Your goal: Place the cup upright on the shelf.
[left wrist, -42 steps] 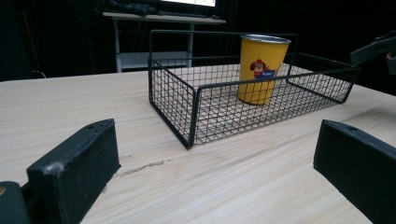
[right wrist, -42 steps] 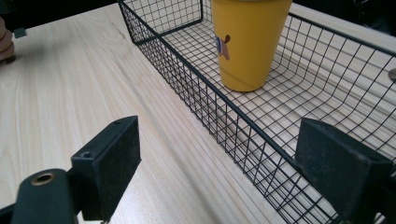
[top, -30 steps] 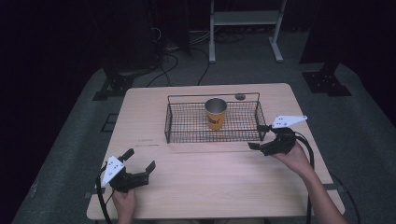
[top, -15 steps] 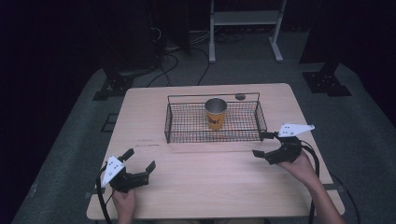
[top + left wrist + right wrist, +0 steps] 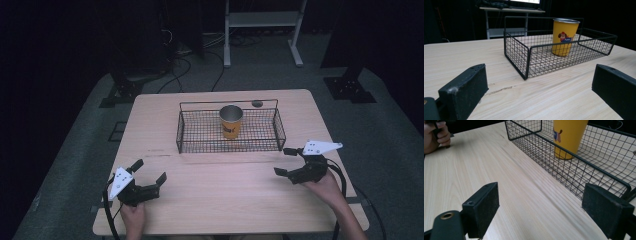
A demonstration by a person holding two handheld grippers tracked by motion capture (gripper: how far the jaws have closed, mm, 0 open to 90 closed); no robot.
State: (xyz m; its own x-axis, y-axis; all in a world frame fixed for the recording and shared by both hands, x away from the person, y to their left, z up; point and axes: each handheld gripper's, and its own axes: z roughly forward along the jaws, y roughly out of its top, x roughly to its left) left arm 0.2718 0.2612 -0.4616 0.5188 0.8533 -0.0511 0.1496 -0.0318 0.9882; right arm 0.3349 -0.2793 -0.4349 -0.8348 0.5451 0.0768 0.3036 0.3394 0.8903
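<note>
A yellow cup (image 5: 231,121) with a metal rim stands upright inside a black wire basket (image 5: 190,142) on the far half of the wooden table (image 5: 225,195). In the left gripper view the cup (image 5: 564,37) shows a cartoon dog label, and the basket (image 5: 529,60) lies ahead of the jaws. My left gripper (image 5: 149,171) rests open near the front left corner, nothing between its jaws. Just right of the basket's front right corner, my right gripper (image 5: 285,161) is open and empty. The right gripper view has the cup (image 5: 570,137) and the basket (image 5: 574,162) close ahead.
A small dark round thing (image 5: 257,103) lies on the table behind the basket. A white metal stand (image 5: 260,20) and cables (image 5: 185,55) are on the floor beyond the table. The hand holding the left gripper (image 5: 435,137) appears at the top left of the right gripper view.
My right gripper has drawn back from the basket's right end toward the near edge and slightly right. The left gripper has stayed put.
</note>
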